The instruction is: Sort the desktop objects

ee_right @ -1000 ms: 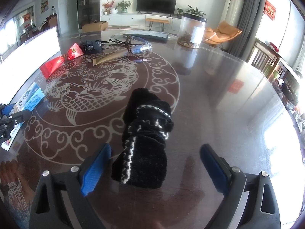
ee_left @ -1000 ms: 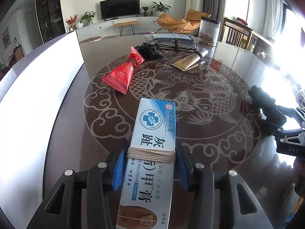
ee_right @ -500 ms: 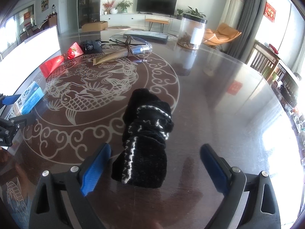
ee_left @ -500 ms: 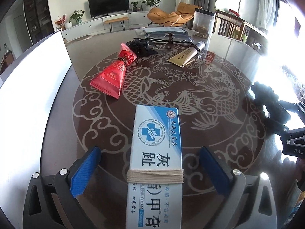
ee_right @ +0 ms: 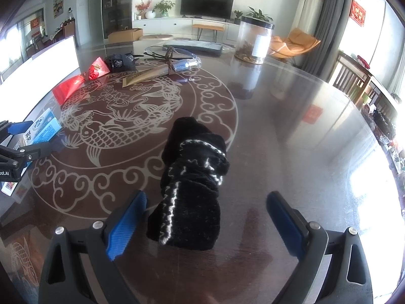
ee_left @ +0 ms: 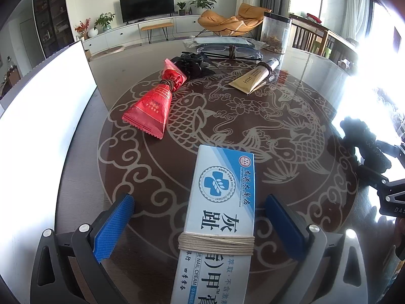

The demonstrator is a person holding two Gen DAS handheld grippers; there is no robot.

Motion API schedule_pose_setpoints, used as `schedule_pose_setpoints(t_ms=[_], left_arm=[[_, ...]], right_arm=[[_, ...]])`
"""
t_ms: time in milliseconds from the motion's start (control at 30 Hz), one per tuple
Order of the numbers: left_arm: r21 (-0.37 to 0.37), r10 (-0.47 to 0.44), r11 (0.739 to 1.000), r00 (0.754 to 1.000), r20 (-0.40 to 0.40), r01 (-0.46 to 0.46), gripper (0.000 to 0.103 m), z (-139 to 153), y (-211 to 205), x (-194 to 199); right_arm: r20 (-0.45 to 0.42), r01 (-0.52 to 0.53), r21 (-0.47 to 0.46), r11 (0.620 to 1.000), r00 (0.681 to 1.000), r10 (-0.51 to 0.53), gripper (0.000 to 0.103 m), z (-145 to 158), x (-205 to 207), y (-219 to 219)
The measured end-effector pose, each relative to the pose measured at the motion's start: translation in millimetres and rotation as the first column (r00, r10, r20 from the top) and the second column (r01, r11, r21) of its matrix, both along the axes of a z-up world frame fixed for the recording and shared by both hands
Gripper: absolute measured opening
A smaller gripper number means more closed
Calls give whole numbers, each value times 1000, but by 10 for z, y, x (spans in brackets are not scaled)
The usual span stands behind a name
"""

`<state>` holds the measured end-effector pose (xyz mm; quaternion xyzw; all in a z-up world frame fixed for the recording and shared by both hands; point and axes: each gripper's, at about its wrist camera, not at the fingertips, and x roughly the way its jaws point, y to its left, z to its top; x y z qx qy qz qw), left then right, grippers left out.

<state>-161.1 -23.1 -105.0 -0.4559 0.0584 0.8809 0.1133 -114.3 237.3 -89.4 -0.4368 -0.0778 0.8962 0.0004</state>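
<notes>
Two wide-open hand-held grippers: the left hand-held gripper [ee_left: 200, 217] straddles a twine-bound blue-and-white cream box [ee_left: 222, 207] lying untouched on the dark patterned counter [ee_left: 291, 106]; the right hand-held gripper [ee_right: 206, 215] flanks a rolled black sock [ee_right: 192, 190]. At one o'clock, a clear jar [ee_right: 255, 40] holds brownish bits.

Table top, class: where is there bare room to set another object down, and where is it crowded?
Bare: the wide stretch of table right of the black sock, up to the jar; also the fish pattern between the red packet, gold tube and blue box. Crowded: the far edge, where glasses, tube and packet cluster.
</notes>
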Motion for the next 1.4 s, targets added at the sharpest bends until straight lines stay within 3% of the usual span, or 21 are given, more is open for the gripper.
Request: schedule_pose_setpoints(t_ms=[1400], left_arm=[[0,0,1000,1000,-1,0,103,-1,1,-6]], right_arm=[[0,6,11,1000,1000,-6,98,1,-11,-5]])
